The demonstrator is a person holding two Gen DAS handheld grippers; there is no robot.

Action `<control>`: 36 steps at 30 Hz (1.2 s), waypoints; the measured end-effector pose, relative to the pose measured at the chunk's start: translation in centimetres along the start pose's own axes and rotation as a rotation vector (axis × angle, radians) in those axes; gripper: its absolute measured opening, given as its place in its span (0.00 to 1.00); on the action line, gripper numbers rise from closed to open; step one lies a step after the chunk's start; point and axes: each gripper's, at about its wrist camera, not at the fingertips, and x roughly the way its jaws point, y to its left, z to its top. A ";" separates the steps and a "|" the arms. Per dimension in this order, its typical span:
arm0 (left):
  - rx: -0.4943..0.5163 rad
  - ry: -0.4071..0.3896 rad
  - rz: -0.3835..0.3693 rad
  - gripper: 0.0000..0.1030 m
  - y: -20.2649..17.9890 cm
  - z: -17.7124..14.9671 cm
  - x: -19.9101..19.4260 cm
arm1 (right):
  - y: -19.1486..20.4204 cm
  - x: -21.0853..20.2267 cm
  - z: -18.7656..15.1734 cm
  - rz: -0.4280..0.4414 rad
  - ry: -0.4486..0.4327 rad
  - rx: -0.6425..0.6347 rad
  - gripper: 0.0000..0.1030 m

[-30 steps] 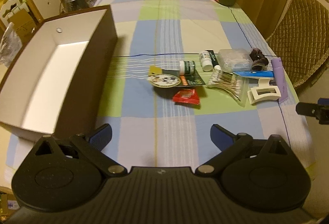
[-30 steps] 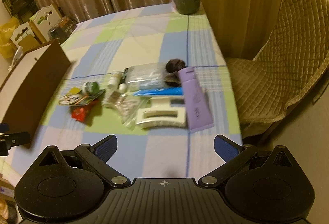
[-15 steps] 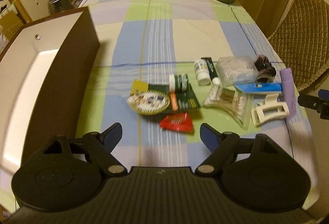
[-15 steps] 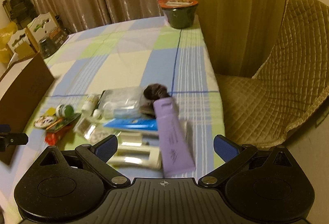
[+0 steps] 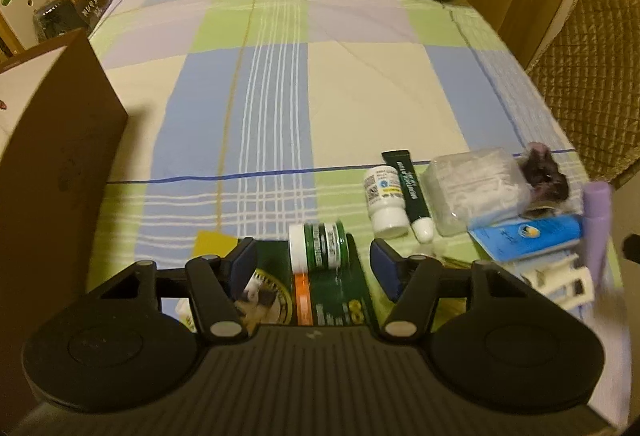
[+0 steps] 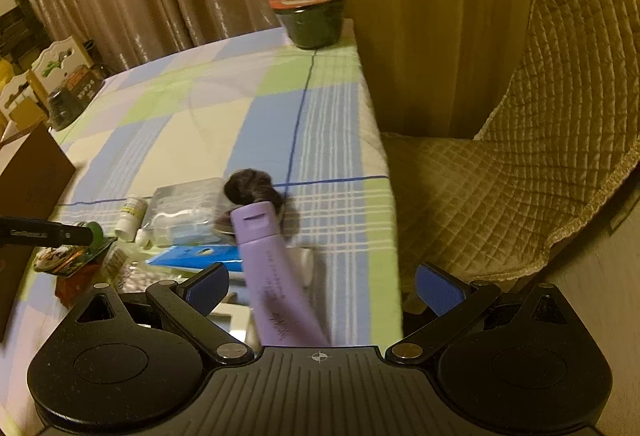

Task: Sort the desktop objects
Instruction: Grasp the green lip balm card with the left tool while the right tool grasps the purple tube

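Both tools have dropped closer. My left tool is wide open around the little green jar; my right tool gapes over the purple tube on the bench. I should squeeze slowly, keeping each thing centred.

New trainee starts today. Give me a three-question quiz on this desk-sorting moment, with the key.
1. True or false: the right gripper is shut on the purple tube.
2. What lies between the left gripper's blue pads? A) white bottle B) green jar C) blue packet
3. Fill in: the red-lidded bowl stands at the table's far ____.

Key
1. False: both jaws stand open; the tube lies between them, ungripped.
2. B, the green jar.
3. Corner.
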 end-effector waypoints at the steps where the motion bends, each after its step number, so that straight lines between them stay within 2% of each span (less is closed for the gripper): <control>1: -0.001 0.006 -0.001 0.51 0.0 0.1 0.6 | -0.2 0.0 0.0 0.000 -0.002 0.003 0.99; 2: -0.004 0.013 -0.005 0.49 0.0 0.2 1.1 | -0.4 0.0 0.1 0.002 -0.005 0.004 0.99; 4: -0.008 0.031 -0.011 0.33 0.1 0.3 2.2 | -0.5 0.0 0.1 0.015 -0.012 0.002 0.99; 11: -0.006 0.007 -0.034 0.30 0.4 0.0 1.7 | 0.9 0.9 0.1 0.060 -0.019 -0.073 0.99; 12: -0.004 -0.002 -0.035 0.30 0.5 0.0 1.3 | 1.2 1.1 0.1 0.063 -0.020 -0.096 0.97; 13: 0.001 -0.013 -0.033 0.30 0.5 0.0 0.8 | 1.5 1.3 0.1 0.070 -0.018 -0.118 0.81; 14: 0.007 -0.025 -0.033 0.30 0.5 0.1 0.1 | 1.7 1.6 0.1 0.076 -0.014 -0.140 0.74; 17: 0.022 -0.057 -0.029 0.30 0.4 0.1 -1.7 | 2.1 2.9 0.2 0.069 0.024 -0.180 0.72; 20: 0.026 -0.081 -0.019 0.30 0.3 0.0 -3.2 | 2.5 3.5 0.1 0.062 0.017 -0.229 0.71; 22: 0.020 -0.089 -0.017 0.30 0.4 -0.2 -4.0 | 2.7 3.8 0.0 0.067 0.010 -0.267 0.53; 25: 0.017 -0.098 -0.011 0.30 0.4 -0.5 -5.0 | 3.1 4.3 0.0 0.080 0.008 -0.308 0.49; 27: 0.013 -0.101 -0.004 0.30 0.4 -0.7 -5.5 | 3.5 4.4 -0.2 0.088 -0.008 -0.354 0.30; 31: 0.013 -0.121 0.001 0.30 0.5 -1.1 -7.0 | 4.1 4.0 -0.4 0.078 0.004 -0.389 0.30; 36: 0.032 -0.165 -0.006 0.30 0.8 -1.2 -9.5 | 3.8 2.2 0.7 0.100 -0.017 -0.318 0.29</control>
